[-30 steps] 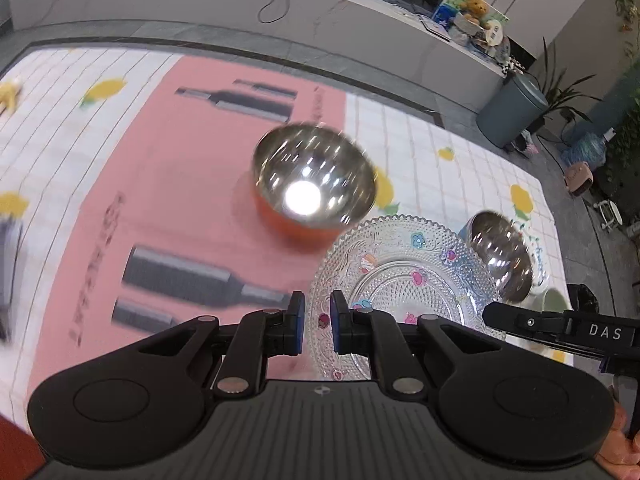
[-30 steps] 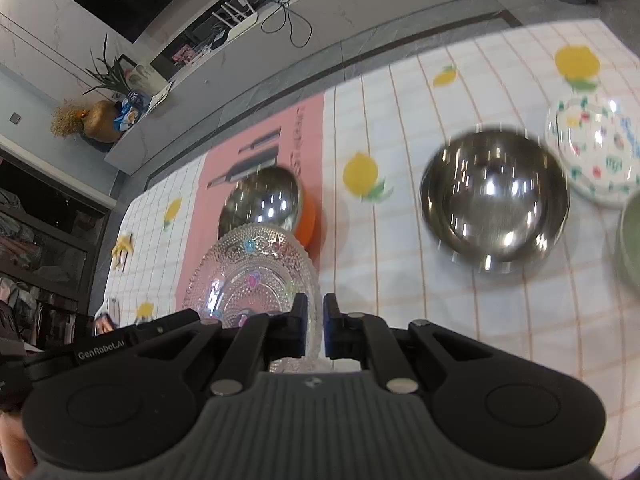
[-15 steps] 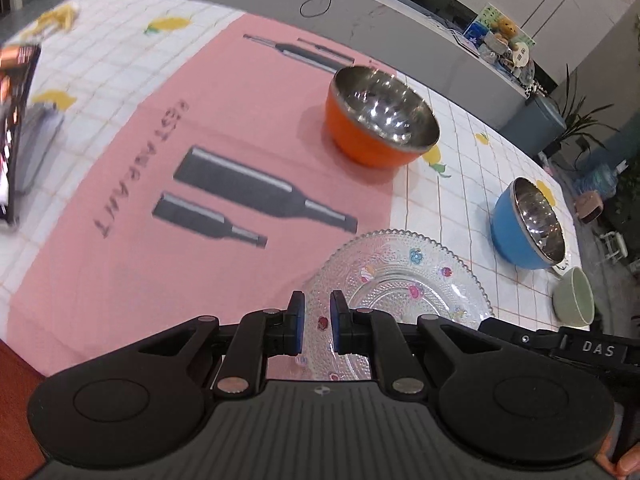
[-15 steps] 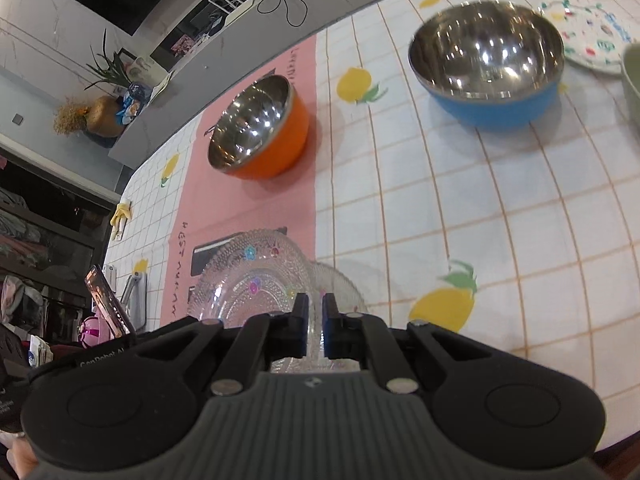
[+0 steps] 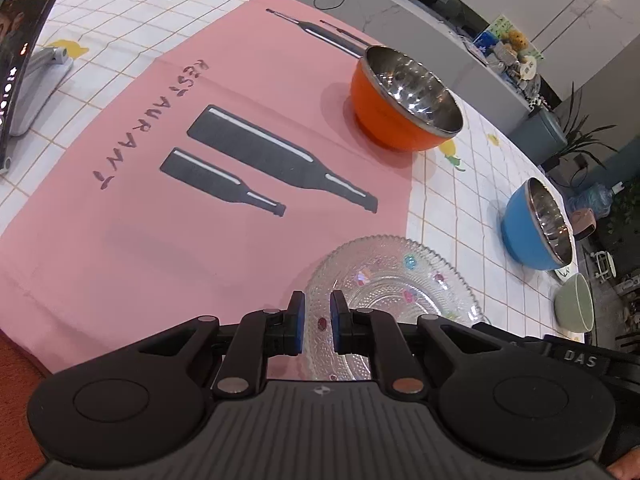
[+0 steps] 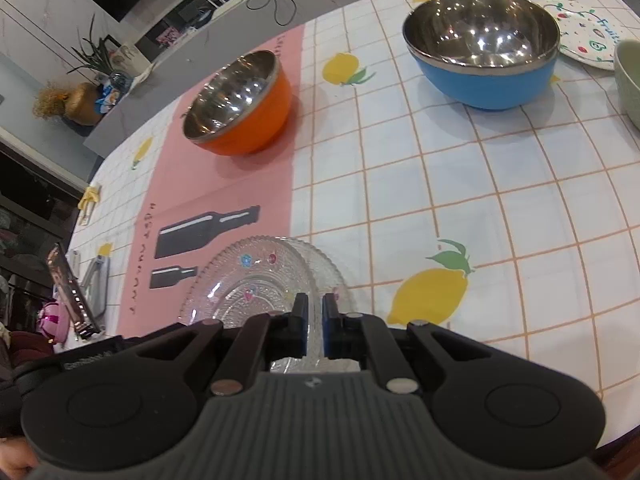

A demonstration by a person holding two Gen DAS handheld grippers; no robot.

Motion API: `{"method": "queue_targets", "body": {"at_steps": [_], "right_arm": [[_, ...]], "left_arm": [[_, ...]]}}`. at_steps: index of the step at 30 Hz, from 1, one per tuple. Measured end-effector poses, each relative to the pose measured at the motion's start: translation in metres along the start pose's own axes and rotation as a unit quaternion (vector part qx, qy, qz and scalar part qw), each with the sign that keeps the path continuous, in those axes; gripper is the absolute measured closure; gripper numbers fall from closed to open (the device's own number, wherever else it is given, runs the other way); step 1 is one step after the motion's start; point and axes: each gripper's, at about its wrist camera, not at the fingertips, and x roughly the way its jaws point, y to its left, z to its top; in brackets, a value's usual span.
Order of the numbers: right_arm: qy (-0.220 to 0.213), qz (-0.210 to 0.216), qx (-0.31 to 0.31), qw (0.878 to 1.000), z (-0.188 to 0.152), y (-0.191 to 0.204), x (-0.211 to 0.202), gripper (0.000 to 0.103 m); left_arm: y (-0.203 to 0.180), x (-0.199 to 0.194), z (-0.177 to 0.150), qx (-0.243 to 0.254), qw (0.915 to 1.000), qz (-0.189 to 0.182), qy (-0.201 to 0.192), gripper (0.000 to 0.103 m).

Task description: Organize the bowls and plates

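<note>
A clear patterned glass plate [image 5: 394, 280] [image 6: 264, 280] sits low over the near edge of the pink mat, held from both sides. My left gripper [image 5: 317, 322] is shut on its left rim, and my right gripper [image 6: 315, 326] is shut on its right rim. Farther back, an orange bowl [image 5: 404, 100] [image 6: 240, 104] with a steel inside stands on the pink mat. On the checked cloth to its right there is a blue steel-lined bowl [image 5: 538, 226] [image 6: 484, 64]. A pale green bowl [image 5: 574, 306] [image 6: 628, 76] and a white painted plate [image 6: 588, 38] lie beyond it.
A phone on a stand [image 5: 18, 64] [image 6: 68, 292] is at the table's left side. The pink mat [image 5: 160, 184] shows printed bottles. Past the table's far edge run a grey counter with cables [image 5: 400, 8] and potted plants [image 6: 96, 60].
Both grippers have come down and toward the near edge with the glass plate between them. The bowls now appear farther away and seen more from the side.
</note>
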Motion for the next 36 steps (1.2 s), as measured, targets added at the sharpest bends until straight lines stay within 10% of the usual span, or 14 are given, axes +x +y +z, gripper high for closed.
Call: {"method": "queue_targets", "body": {"at_steps": [24,36], "right_arm": [[0.01,-0.031,-0.023,0.999,-0.006,-0.003,0.016,0.093],[0.002,-0.032,-0.016,0.999,-0.006,-0.002,0.008,0.073]], "left_arm": [[-0.008,0.008,-0.004,0.035,0.9993,0.012,-0.009,0.09],[-0.013,-0.003,-0.003,0.046,0.9985,0.004,-0.031,0.09]]}}
